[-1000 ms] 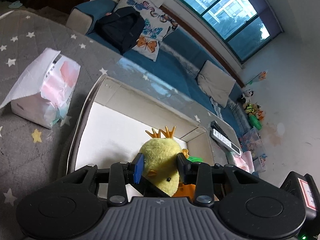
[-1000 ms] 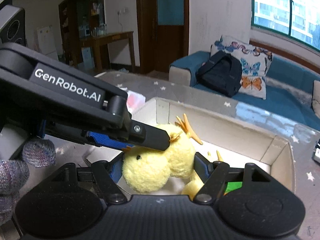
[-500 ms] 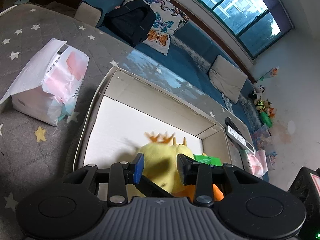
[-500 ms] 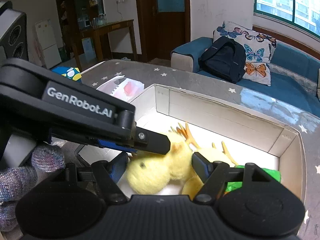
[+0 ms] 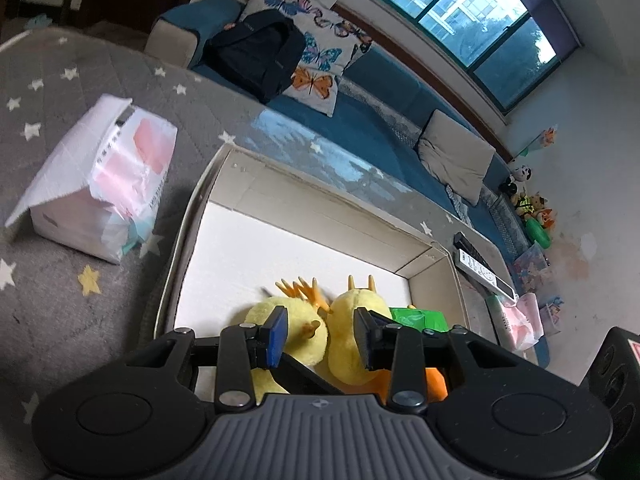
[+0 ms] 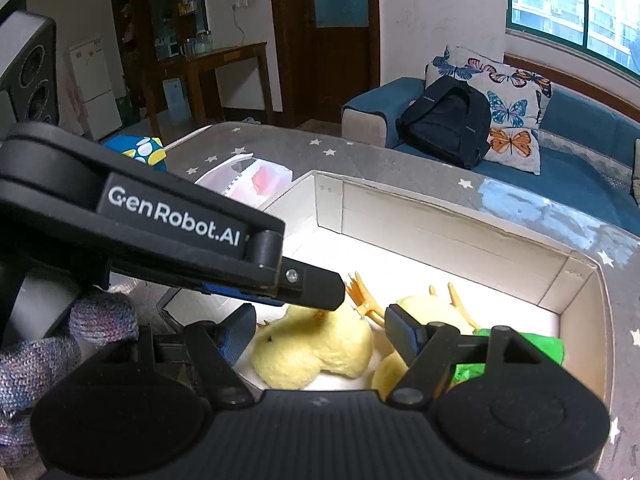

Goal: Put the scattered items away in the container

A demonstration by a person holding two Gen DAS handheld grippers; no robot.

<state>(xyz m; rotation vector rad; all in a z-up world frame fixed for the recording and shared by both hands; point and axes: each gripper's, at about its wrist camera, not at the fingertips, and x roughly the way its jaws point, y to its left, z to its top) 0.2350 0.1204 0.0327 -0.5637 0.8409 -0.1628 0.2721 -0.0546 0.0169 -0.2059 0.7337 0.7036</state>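
A yellow plush chick lies on the floor of the open cardboard box, beside a second yellow plush and a green item. My left gripper is open above the two plush toys, touching neither. My right gripper is open, its fingers either side of the first chick and apart from it. The left gripper's finger crosses the right wrist view just above the chick.
A pink and white tissue pack lies left of the box on the grey starred surface. A remote lies beyond the box's right end. A blue sofa with a black backpack stands behind.
Both grippers held the yellow chick above the box a second ago. It was lowered to the box floor, both grippers opened, and the chick now lies free beside the other plush.
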